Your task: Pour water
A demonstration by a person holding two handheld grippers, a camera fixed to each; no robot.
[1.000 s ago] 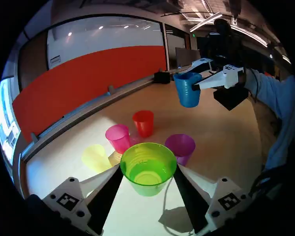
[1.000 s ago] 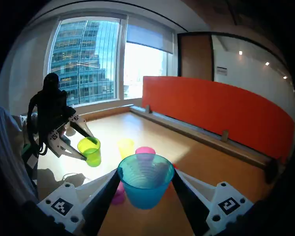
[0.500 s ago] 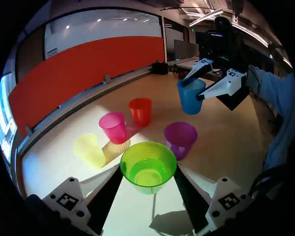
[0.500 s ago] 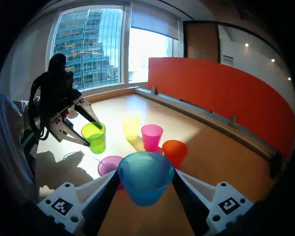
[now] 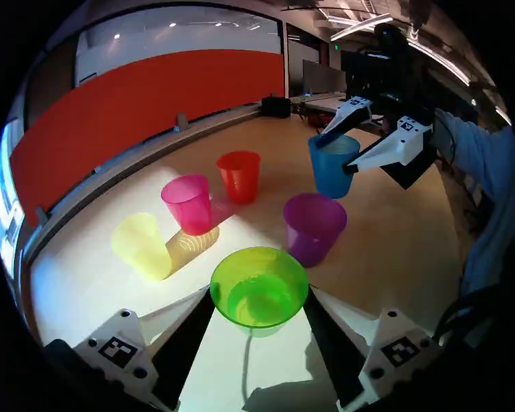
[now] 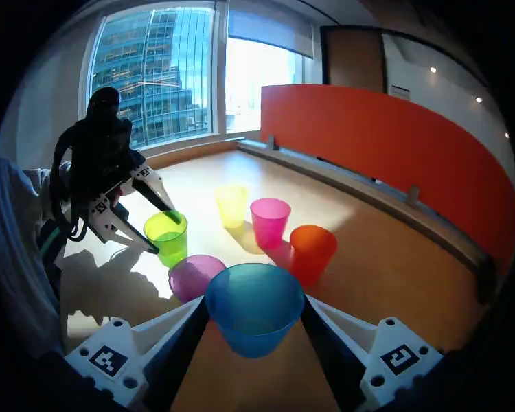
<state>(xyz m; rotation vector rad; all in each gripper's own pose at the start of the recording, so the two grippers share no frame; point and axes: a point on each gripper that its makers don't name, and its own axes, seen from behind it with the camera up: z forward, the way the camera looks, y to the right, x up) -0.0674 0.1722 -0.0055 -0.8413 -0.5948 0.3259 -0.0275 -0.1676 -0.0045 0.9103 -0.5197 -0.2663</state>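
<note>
Left gripper (image 5: 258,296) is clamped on a green cup (image 5: 259,285), one finger pressed on each side, and the cup is held upright over the table (image 5: 402,233), just beside a purple cup (image 5: 314,226). The right gripper (image 6: 255,305) is closed the same way on a blue cup (image 6: 255,312), held upright too, a bit beyond the purple one.

What could go wrong, imo:
- These look like thin plastic cups, so a hard squeeze could buckle the wall, and water might get pushed over the rim.
- If the green cup is tipped too fast, or before its lip is lined up over the other cup's mouth, water will probably get dumped on the table.
- The purple cup is parked right between the two held cups, so it could easily be clipped by a finger and knocked over. The red cup (image 5: 239,175) and pink cup (image 5: 187,202) are near enough to be bumped on a wide swing.
- Both cups are held in the air, so a wobble on either side could make the stream miss.

Contents: a shallow layer of water can be seen at the bottom of the green cup, well below the rim. Whether anything is in the blue cup can't really be told, since the plastic is too tinted. The purple, pink and red cups and the yellow cup (image 5: 141,244) look empty, all standing upright on the table.
</note>
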